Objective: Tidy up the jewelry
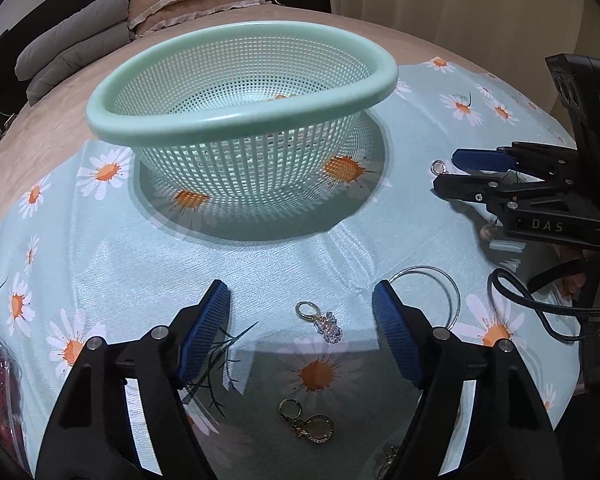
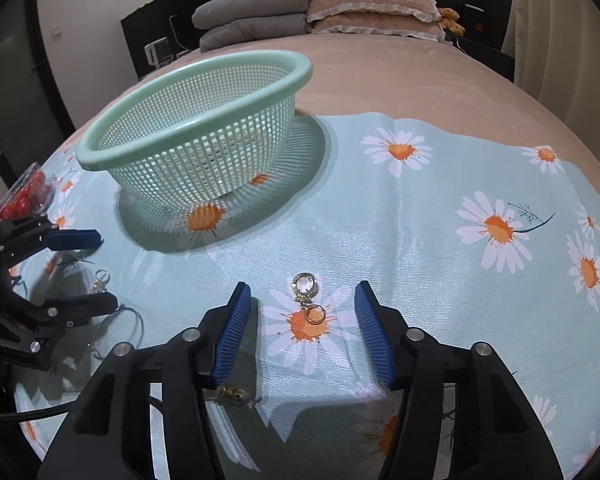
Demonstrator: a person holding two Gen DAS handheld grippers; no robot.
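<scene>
A mint-green mesh basket [image 1: 220,125] [image 2: 204,122] stands on the daisy-print cloth [image 1: 100,248]. My left gripper [image 1: 302,320] is open just above the cloth, and a ring with a clear crystal charm [image 1: 322,324] lies between its blue pads, touching neither. A gold keychain [image 1: 306,420] lies nearer the camera. My right gripper [image 2: 302,300] [image 1: 446,172] is open too. A gold piece of two linked rings [image 2: 310,300] lies between its pads, apart from both. The left gripper [image 2: 104,270] also shows at the left edge of the right wrist view.
A thin wire hoop [image 1: 432,292] [image 2: 128,324] lies between the two grippers, a pearl piece [image 1: 486,233] beside it. A small gold item [image 2: 232,394] sits under my right gripper's left finger. A clear pack of red beads [image 2: 24,196] lies far left. Pillows [image 2: 372,8] rest behind on the bed.
</scene>
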